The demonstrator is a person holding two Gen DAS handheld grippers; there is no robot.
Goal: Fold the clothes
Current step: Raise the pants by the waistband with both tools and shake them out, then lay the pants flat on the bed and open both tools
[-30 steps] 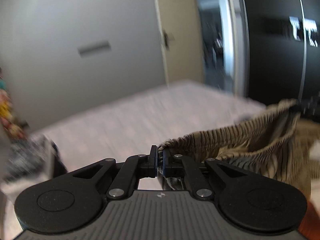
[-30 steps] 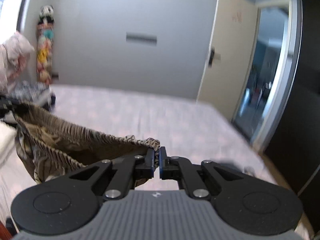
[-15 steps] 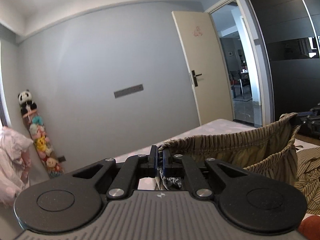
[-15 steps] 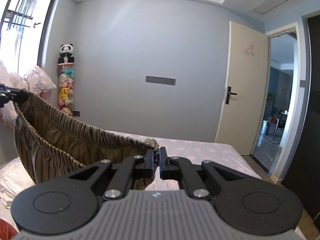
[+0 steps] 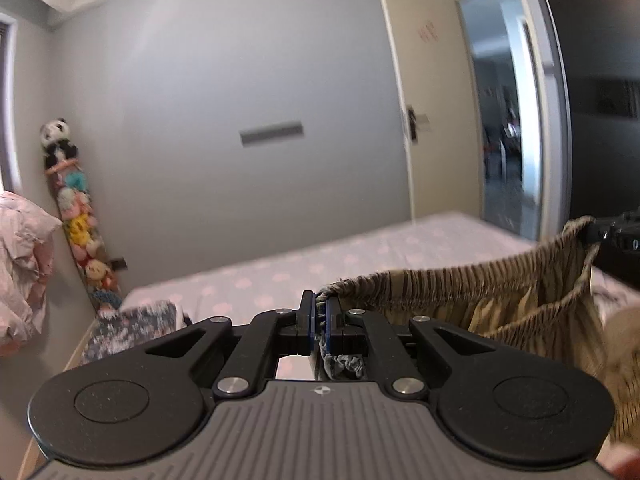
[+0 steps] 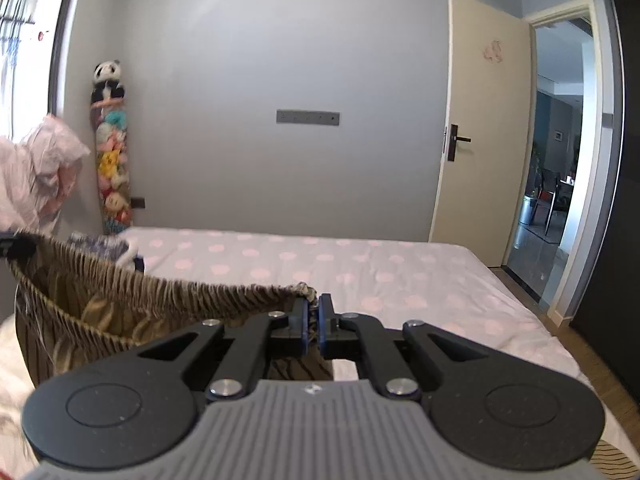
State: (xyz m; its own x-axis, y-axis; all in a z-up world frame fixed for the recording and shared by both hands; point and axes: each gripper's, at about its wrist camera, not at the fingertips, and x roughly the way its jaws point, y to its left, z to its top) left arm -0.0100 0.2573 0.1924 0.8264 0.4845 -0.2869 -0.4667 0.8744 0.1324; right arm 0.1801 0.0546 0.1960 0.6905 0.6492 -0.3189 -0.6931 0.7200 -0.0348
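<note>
1. My left gripper (image 5: 319,320) has its jaws nipped tight on the gathered waistband of the striped brown garment (image 5: 472,286); a bunch of cloth shows squeezed between the blue pads.
2. My right gripper (image 6: 314,322) is clamped the same way on the other end of that waistband, with a knot of fabric poking up just past the fingertips.
3. The waistband runs between the two grippers, slightly slack. In the right wrist view it stretches off to the left edge; in the left wrist view it runs to the right gripper at the right edge.
4. The rest of the striped brown garment hangs below the band as a loose open pouch, raised above the bed (image 6: 360,264). How much of it touches the sheet I cannot tell.
5. Step in hand, as I judge it: the garment is held up by its waist and spread wide, not yet lying folded.
6. The next move calls for both grips to hold evenly, the band kept level, and the hanging cloth laid flat on the polka-dot sheet without bunching.
7. Further out: a patterned dark bundle (image 5: 132,324) near the bed's far left corner, a column of plush toys (image 6: 112,152), an open door (image 6: 480,120).
</note>
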